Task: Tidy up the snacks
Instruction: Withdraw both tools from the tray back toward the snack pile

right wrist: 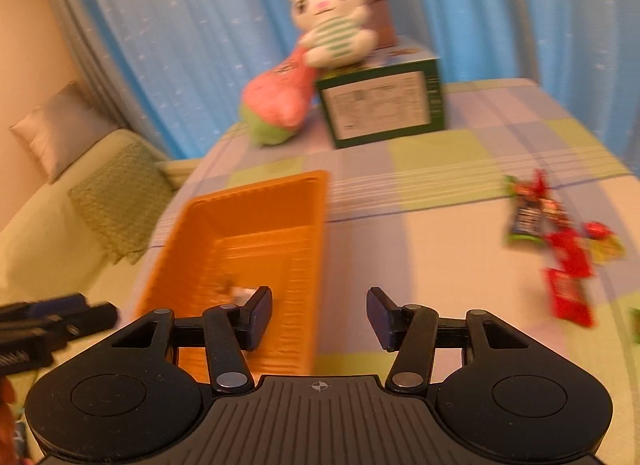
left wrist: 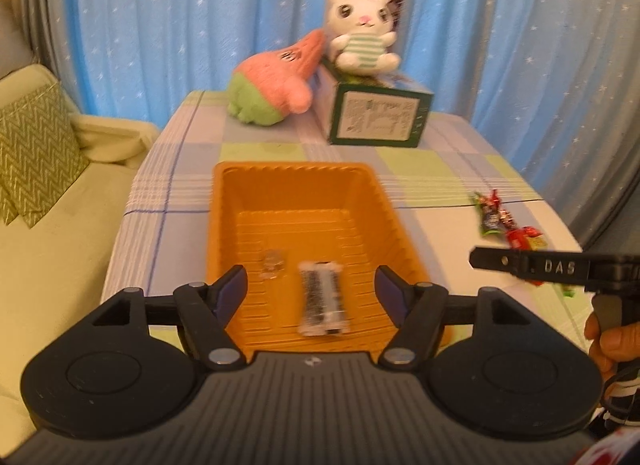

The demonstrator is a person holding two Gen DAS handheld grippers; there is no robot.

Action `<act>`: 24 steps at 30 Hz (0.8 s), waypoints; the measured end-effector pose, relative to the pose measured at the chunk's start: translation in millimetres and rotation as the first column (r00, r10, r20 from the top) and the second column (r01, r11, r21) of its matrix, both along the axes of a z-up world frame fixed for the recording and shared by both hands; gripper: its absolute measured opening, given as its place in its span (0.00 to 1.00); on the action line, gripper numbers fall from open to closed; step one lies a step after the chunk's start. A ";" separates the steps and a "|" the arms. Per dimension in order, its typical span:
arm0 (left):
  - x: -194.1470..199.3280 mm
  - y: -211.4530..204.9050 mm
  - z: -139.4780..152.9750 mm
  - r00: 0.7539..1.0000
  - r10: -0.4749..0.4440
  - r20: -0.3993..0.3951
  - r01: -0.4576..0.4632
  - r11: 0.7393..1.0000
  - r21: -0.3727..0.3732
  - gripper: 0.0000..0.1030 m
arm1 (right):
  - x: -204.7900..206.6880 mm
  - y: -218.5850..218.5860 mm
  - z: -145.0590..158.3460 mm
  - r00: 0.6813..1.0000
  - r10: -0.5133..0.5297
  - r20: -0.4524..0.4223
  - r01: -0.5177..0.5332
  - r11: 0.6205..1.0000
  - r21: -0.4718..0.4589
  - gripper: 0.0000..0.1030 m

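Observation:
An orange tray (left wrist: 224,201) (right wrist: 200,221) sits on the checked tablecloth. Inside it lie a black-and-silver snack bar (left wrist: 322,297) and a small clear-wrapped sweet (left wrist: 273,262). My left gripper (left wrist: 311,285) hangs above the tray's near end, open, with nothing between its pads. My right gripper (right wrist: 319,307) is open and empty over the tray's right wall; it also shows in the left wrist view (left wrist: 532,267). A heap of snack packets (left wrist: 505,221) (right wrist: 556,241), red and green, lies on the cloth to the right of the tray.
At the back of the table stand a green box (left wrist: 378,115) (right wrist: 384,105), a white plush rabbit (left wrist: 362,35) on top of it and a pink plush toy (left wrist: 276,79) leaning against it. A pale sofa with cushions (left wrist: 36,153) is at the left; blue curtains hang behind.

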State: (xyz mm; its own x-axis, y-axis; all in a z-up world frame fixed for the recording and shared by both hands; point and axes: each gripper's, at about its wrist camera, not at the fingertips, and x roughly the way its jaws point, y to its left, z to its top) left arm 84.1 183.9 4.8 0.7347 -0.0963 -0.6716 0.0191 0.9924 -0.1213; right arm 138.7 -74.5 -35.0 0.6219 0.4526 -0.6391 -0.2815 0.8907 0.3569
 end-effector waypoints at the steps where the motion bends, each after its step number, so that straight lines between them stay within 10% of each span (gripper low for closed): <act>1: -1.6 -5.9 2.7 1.000 -0.009 0.005 0.009 1.000 -0.006 0.66 | -4.3 -9.1 1.0 1.000 -0.015 0.002 0.015 1.000 -0.006 0.51; 24: -16.5 -167.9 -5.8 0.977 -0.211 0.004 0.210 0.969 -0.133 0.73 | -103.2 -198.5 -19.3 0.941 -0.339 0.002 0.338 0.936 -0.100 0.52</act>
